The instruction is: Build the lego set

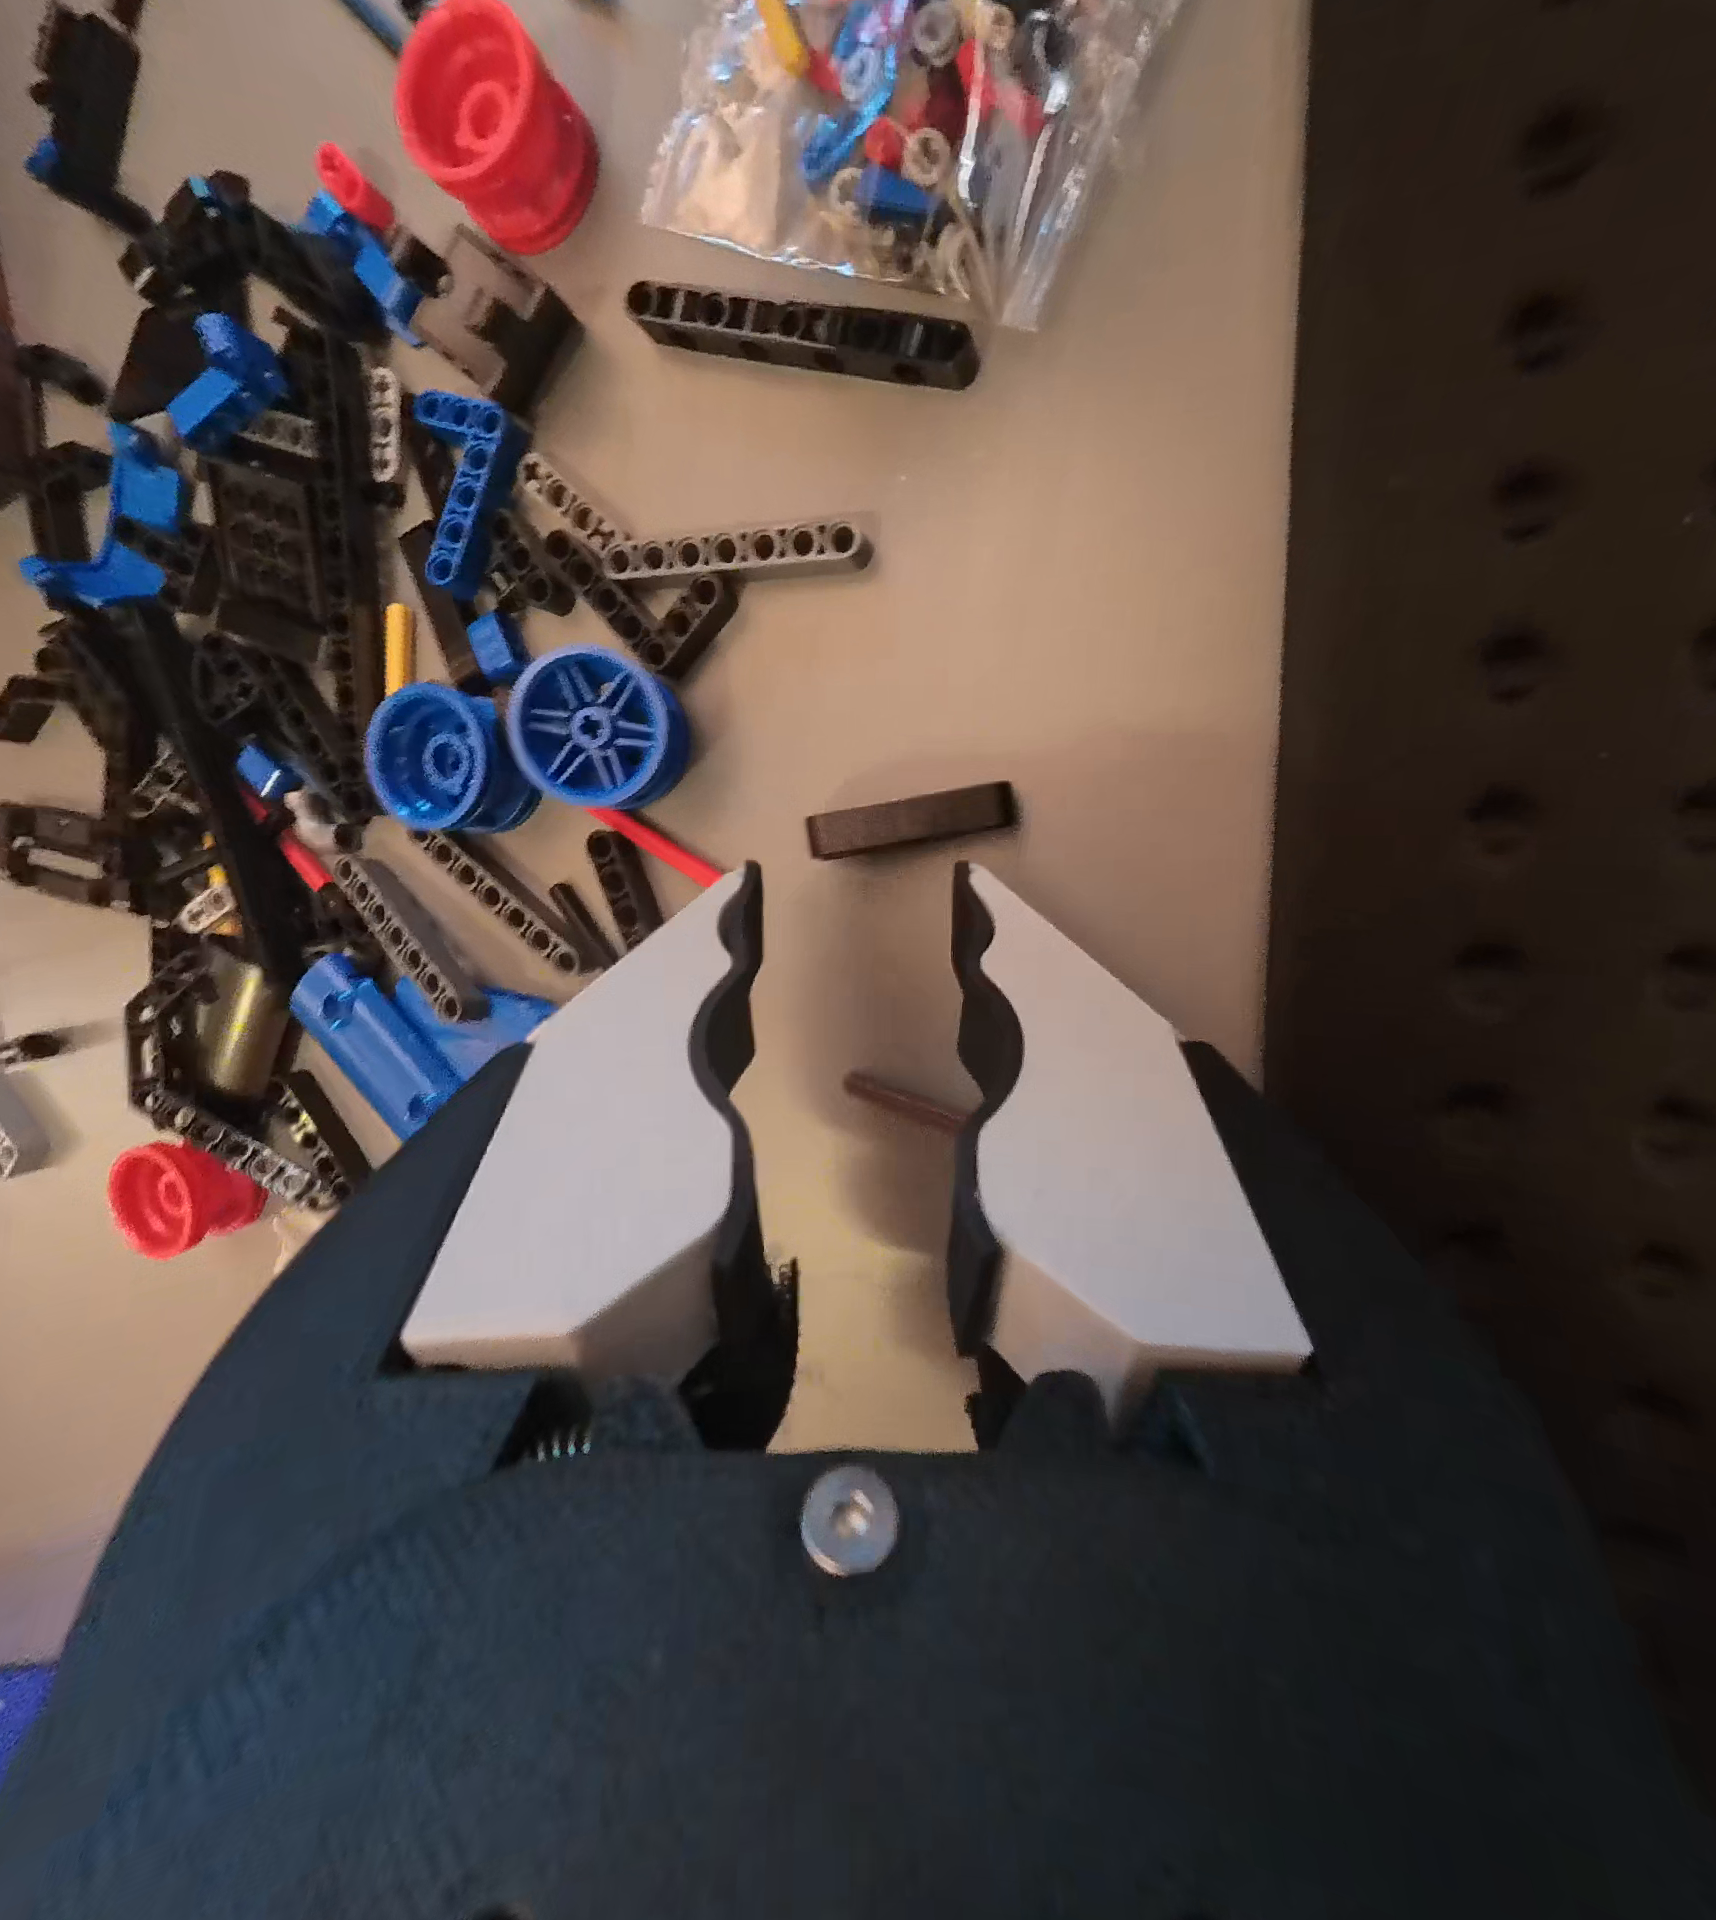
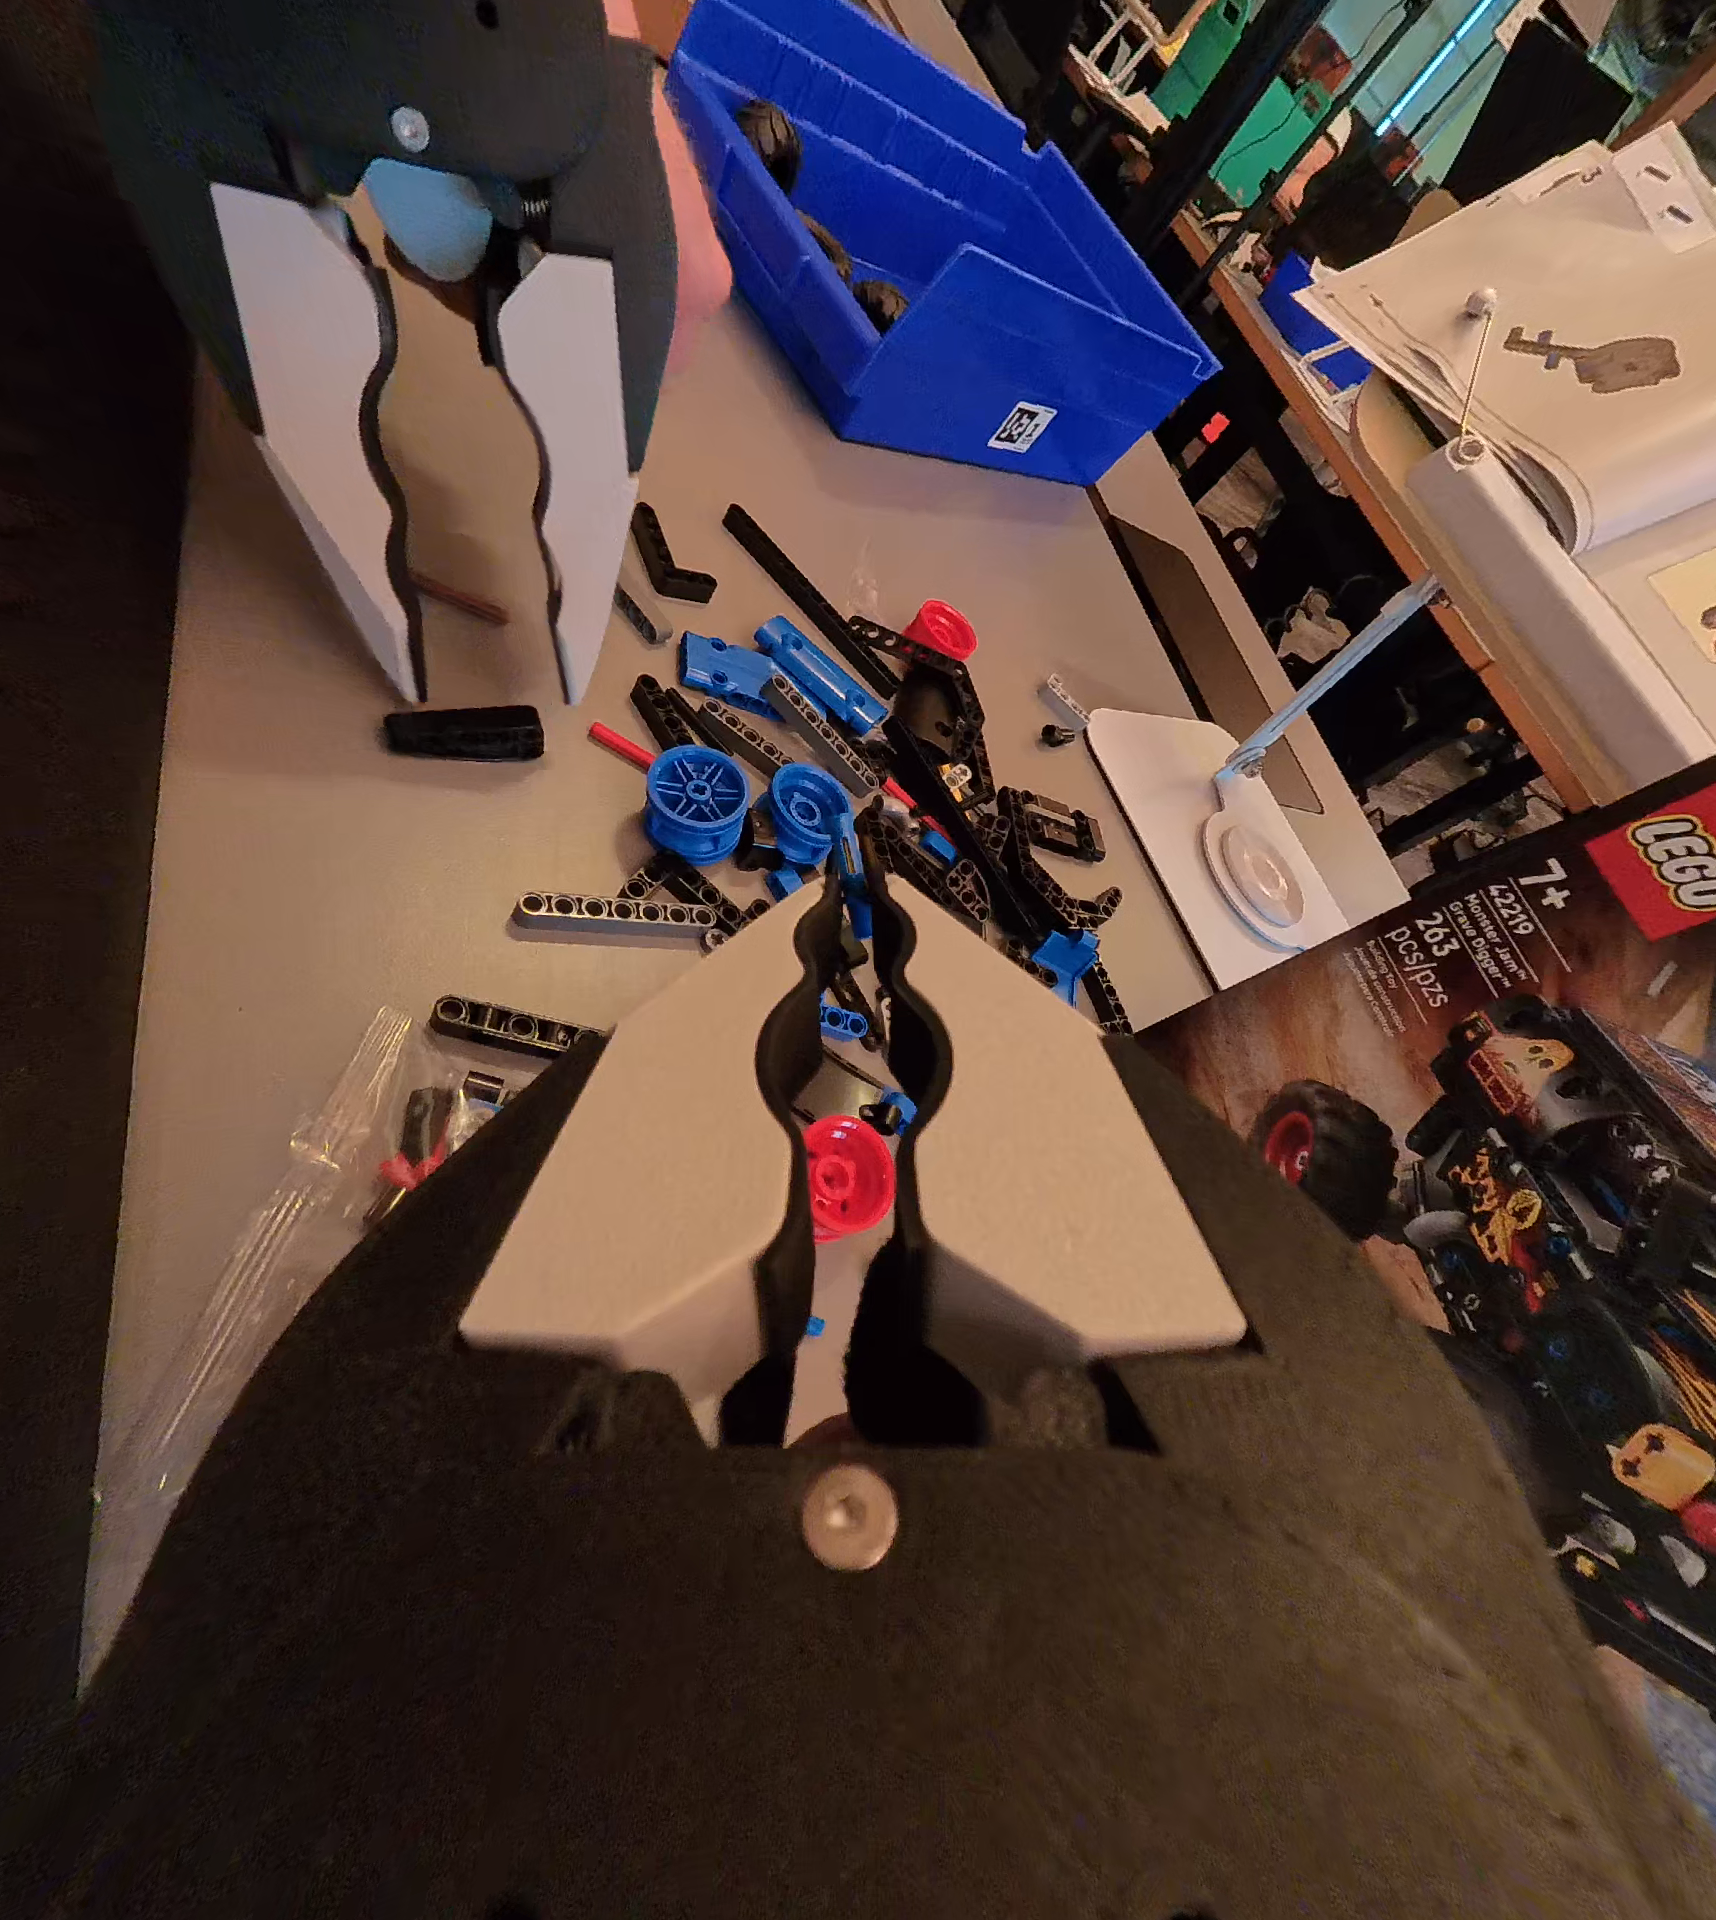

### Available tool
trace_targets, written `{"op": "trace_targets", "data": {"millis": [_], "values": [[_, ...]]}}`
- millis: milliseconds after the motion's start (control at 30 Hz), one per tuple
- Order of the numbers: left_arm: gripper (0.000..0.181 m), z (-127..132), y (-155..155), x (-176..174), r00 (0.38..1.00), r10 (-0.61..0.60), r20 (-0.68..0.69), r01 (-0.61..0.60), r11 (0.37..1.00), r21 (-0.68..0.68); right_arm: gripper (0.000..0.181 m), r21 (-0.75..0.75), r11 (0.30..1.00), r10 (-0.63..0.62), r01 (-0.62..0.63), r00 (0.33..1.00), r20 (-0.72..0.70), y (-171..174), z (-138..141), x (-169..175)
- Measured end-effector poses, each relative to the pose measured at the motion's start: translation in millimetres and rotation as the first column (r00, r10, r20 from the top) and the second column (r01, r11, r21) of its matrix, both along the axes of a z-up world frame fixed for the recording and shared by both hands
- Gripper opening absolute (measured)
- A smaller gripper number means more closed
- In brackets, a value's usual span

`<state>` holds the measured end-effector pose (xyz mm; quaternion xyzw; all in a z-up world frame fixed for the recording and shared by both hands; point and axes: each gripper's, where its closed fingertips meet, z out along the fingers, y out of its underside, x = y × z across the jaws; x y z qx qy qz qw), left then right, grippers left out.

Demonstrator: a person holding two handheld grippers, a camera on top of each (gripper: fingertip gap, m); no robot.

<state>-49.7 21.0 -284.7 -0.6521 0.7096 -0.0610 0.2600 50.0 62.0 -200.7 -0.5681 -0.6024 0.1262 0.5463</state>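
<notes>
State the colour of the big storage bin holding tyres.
Blue plastic storage bin, clearest in the right wrist view.

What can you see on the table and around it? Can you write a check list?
Surface: grey table, dark pegboard alongside.
Job's things: loose pile of beams, two blue wheels, short black beam, brown axle.
Clutter: parts bag, blue bin, set box, instruction booklet.
Grippers: left gripper fingers apart over axle; right gripper nearly shut, empty.
Cables: nothing seen.
Surroundings: shelves behind.

Grey table (image 2: 334,894) under loose Lego parts (image 2: 833,790), blue bin (image 2: 979,343), perhaps a parts bag (image 1: 885,135)
</notes>
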Motion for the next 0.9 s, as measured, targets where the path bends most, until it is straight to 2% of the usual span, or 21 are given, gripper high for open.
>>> {"op": "trace_targets", "data": {"millis": [100,267,500,733,900], "values": [[0.035,8.8,-3.1,3.3,0.995,0.049,0.083,-0.045,0.998,-0.051,0.003,-0.003,1.000,0.010,-0.010,1.000,0.007,-1.8,-1.8,-1.9],[0.038,1.5,-2.8,4.2,0.987,0.115,0.109,-0.109,0.992,-0.059,0.003,-0.008,1.000,0.014,-0.014,1.000,0.011,-2.5,-3.6,-3.1],[0.037,-2.5,-5.1,11.6,0.981,0.117,0.153,-0.110,0.993,-0.052,0.003,-0.009,1.000,0.005,-0.005,1.000,0.013,-0.9,-4.6,-2.1],[0.024,-6.8,-3.6,18.4,0.990,0.075,0.121,-0.077,0.997,0.007,0.003,-0.013,1.000,0.002,-0.002,1.000,0.016,-0.1,-6.3,-2.0],[0.022,-6.2,-2.9,23.2,0.994,0.044,0.101,-0.047,0.999,0.024,0.003,-0.012,1.000,-0.001,0.001,1.000,0.012,0.2,-5.1,-0.9]]}}
